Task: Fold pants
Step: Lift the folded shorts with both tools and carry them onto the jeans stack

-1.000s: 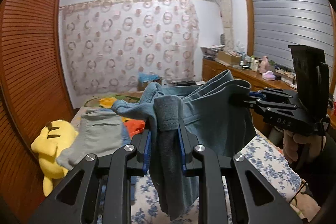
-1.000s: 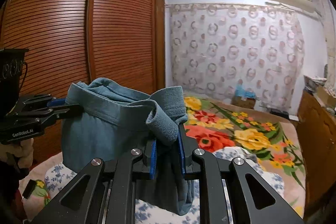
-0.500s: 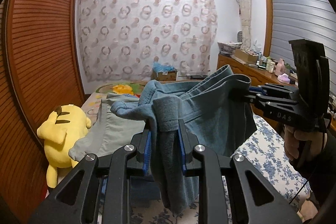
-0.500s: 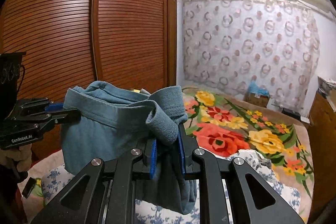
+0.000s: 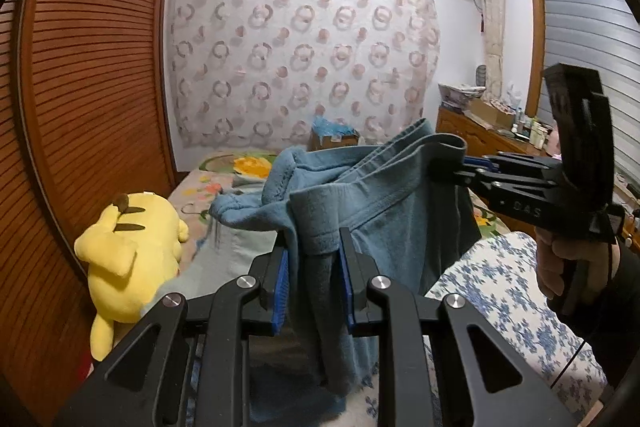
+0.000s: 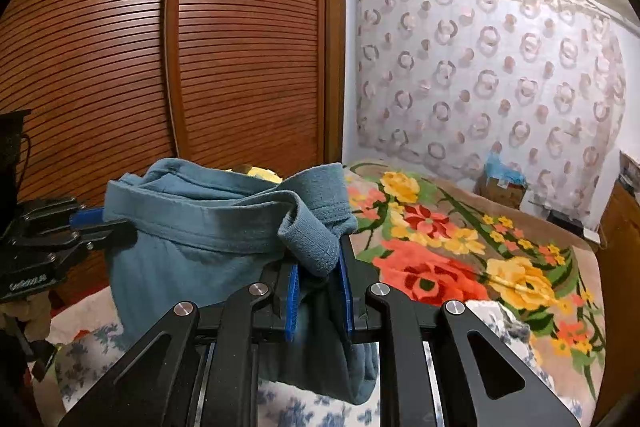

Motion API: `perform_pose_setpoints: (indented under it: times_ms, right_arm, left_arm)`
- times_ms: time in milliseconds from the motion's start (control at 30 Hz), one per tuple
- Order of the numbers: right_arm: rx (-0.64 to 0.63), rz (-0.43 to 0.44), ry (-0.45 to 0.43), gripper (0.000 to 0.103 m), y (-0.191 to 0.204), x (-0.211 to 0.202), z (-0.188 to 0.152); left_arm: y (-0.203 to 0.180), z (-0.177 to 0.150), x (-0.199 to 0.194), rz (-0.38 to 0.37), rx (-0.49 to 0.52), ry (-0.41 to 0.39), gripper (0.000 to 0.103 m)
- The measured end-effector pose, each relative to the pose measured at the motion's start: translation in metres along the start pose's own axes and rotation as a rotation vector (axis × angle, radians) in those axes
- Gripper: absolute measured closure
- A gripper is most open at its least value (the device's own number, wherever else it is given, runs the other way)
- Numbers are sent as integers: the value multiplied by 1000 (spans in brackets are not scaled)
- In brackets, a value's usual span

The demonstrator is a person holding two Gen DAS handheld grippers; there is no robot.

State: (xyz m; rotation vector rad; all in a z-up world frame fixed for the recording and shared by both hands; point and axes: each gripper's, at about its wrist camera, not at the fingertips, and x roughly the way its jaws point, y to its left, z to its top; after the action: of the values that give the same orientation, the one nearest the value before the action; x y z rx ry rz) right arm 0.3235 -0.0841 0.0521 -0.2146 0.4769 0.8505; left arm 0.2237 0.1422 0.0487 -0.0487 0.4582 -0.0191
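Blue-grey pants (image 5: 384, 219) hang in the air above the bed, stretched by the waistband between both grippers. My left gripper (image 5: 314, 259) is shut on one bunched end of the waistband, blue pads pressing the cloth. In the left wrist view the right gripper (image 5: 466, 163) comes in from the right, clamped on the other end, a hand below it. The right wrist view shows the pants (image 6: 192, 239) with my right gripper (image 6: 320, 275) shut on the folded band, and the left gripper (image 6: 94, 221) gripping the far end at the left. The legs hang down behind the fingers.
A yellow plush toy (image 5: 132, 251) lies at the bed's left side by the slatted wooden wardrobe (image 6: 200, 67). Pale grey clothing (image 5: 236, 247) lies on the bed. A floral blanket (image 6: 460, 251) covers the far bed, a blue-flowered sheet (image 5: 508, 291) the near part. A cluttered dresser (image 5: 488, 135) stands right.
Both grippers have swung left across the room with the pants still stretched between them; the wardrobe and plush toy fill more of the views. Neither grip has changed.
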Motion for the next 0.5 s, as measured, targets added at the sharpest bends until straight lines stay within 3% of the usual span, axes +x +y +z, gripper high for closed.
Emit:
perform_pose_setpoints:
  times_ms: [200, 500]
  right_arm:
    - [-21, 12, -26, 86, -4, 20, 14]
    - [-121, 36, 13, 86, 9, 74, 20]
  left_arm:
    - [17, 6, 7, 13, -23, 2, 80]
    - [36, -13, 12, 40, -64, 45, 80]
